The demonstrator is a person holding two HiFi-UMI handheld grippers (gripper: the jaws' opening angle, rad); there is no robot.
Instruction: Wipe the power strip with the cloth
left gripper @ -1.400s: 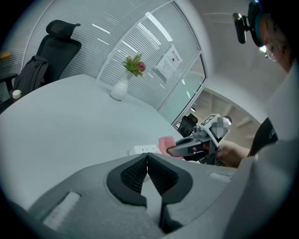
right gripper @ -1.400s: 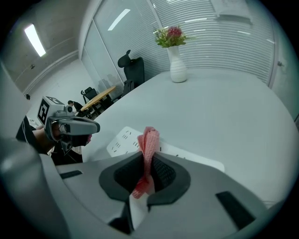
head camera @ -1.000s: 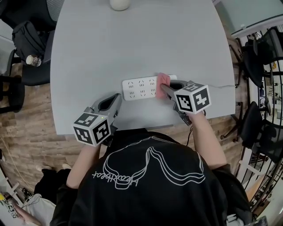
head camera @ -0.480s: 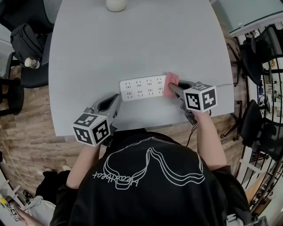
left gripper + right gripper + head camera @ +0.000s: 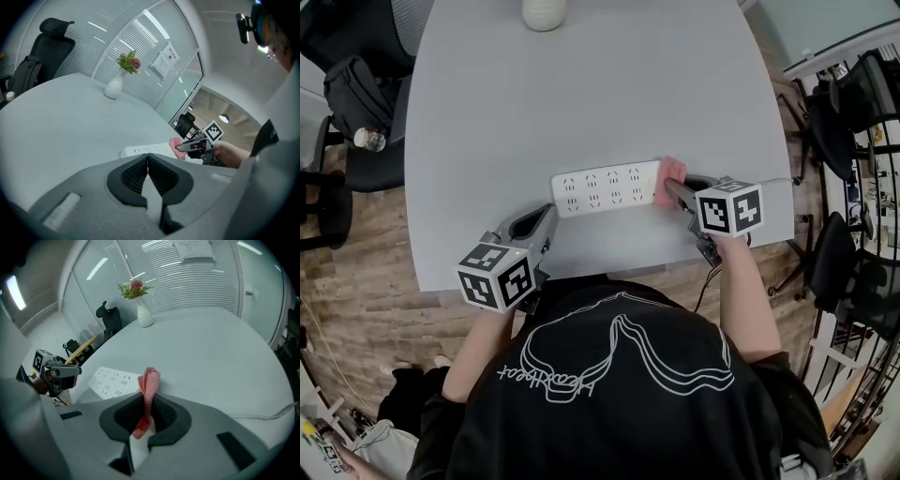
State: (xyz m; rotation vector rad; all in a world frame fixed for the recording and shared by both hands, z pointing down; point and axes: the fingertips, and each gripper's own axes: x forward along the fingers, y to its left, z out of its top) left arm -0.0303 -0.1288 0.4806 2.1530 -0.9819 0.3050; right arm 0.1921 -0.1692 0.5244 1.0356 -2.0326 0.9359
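Your right tongs [image 5: 669, 187] clamp the cloth [image 5: 672, 170] on the power strip's [image 5: 605, 187] end nearest them, while your left tongs [image 5: 546, 217], closed and empty, wait short of it, so most of its length probably remains to be wiped.

This is an office meeting room. A large grey conference table [image 5: 581, 94] has black office chairs [image 5: 367, 155] along its left and right edges. Glass partition walls with slatted blinds [image 5: 197, 275] surround it, a printed notice [image 5: 167, 59] is stuck on the glass, and a flower vase [image 5: 143, 312] stands at the table's far edge.
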